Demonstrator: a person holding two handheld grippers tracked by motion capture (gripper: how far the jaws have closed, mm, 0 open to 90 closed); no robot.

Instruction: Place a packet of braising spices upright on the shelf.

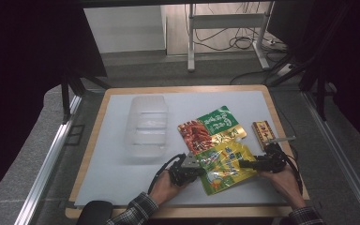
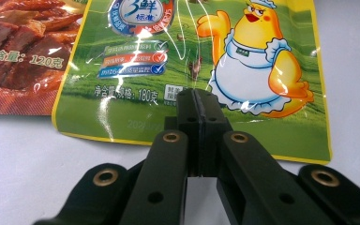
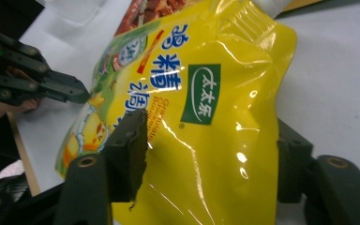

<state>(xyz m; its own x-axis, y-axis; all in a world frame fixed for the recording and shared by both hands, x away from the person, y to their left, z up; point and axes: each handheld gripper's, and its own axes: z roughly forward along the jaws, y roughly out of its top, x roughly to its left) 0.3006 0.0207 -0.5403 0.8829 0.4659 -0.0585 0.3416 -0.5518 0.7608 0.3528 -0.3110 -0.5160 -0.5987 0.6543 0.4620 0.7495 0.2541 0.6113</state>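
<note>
yellow-green seasoning pouch (image 1: 224,165) | glossy, crinkled, chicken cartoon | flat on table, overlapping red-green pouch (image 1: 209,128)

The left tool (image 1: 187,169) lies low over the counter (image 1: 122,178), held from behind by the left hand (image 1: 164,187), whose plaid-sleeved forearm (image 1: 133,213) runs back from it toward the near edge. Its two black jaws are pressed flat together along their whole length, tips pinching the edge of the yellow-green pouch (image 2: 243,70) in front of them. The right tool (image 1: 258,164) points straight at the left tool, its tips well apart from the other's. The right hand (image 1: 283,180) grips it from behind, wrist angled outward. Its jaws stand either side of the pouch's near end, one pad against the foil, the other just beside it.
</note>
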